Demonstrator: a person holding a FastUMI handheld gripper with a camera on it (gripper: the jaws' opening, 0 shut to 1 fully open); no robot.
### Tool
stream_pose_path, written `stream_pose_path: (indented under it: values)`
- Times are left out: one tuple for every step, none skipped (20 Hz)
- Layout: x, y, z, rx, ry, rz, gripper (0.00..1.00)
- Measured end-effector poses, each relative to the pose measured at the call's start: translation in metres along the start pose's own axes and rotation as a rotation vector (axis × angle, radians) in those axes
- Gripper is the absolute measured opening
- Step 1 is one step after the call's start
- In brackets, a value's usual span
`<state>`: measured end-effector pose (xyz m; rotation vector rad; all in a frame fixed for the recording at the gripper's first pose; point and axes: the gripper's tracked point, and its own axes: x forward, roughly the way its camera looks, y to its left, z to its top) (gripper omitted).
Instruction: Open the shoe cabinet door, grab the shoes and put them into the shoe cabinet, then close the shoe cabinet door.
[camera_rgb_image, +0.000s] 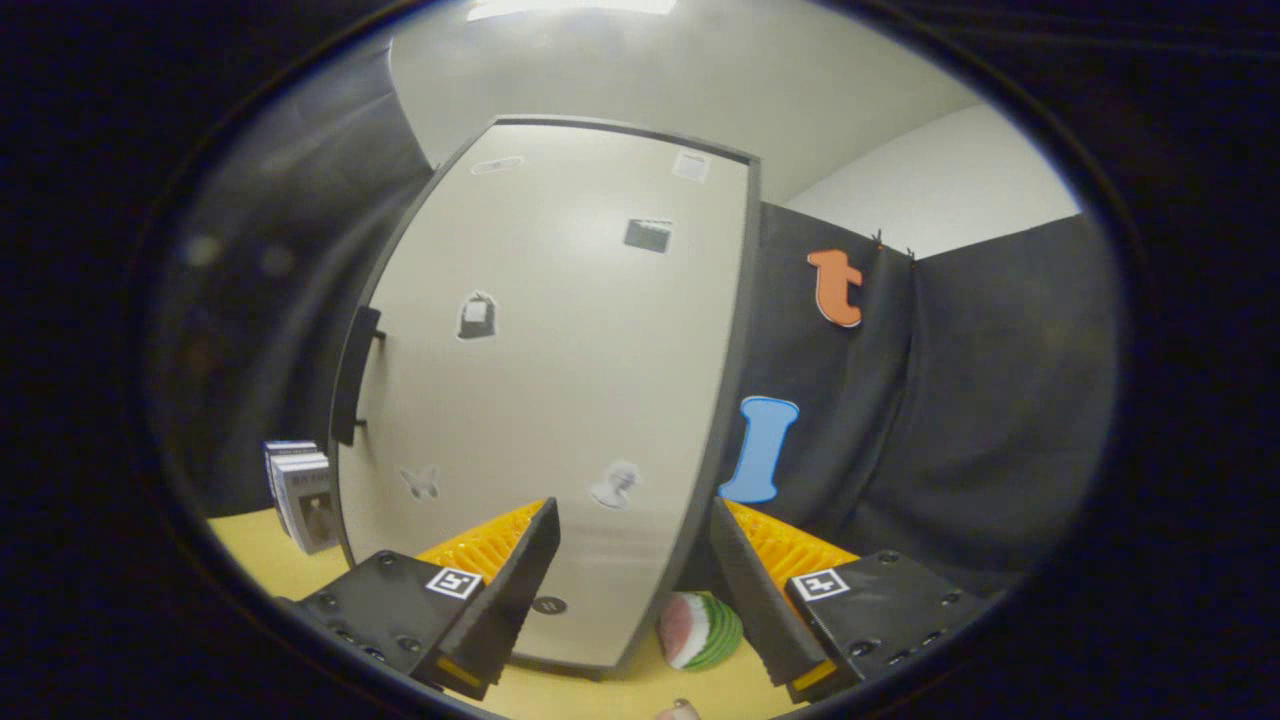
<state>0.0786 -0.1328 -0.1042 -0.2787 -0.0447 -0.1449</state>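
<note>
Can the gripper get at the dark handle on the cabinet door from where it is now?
Probably yes. The gripper has its jaws open and empty before the closed cabinet door. The handle sticks out at the door's edge, nothing covering it; the books stand lower.

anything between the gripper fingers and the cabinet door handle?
No. In the gripper view the open gripper faces the shut cabinet door; bare door panel with small stickers runs to the handle on its edge.
</note>
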Motion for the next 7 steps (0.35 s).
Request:
stream_pose_path:
  values:
    - [-0.005,-0.024,-0.019,0.025,0.023,0.017,0.96]
    - [-0.009,-0.049,-0.040,0.057,0.051,0.031,0.96]
    - [-0.013,-0.070,-0.061,0.064,0.081,0.050,0.96]
    - [-0.016,-0.089,-0.078,0.056,0.089,0.057,0.96]
    - [-0.018,-0.105,-0.089,0.050,0.089,0.050,0.96]
    - [-0.020,-0.114,-0.096,0.053,0.085,0.062,0.96]
    - [-0.023,-0.118,-0.099,0.067,0.082,0.075,0.96]
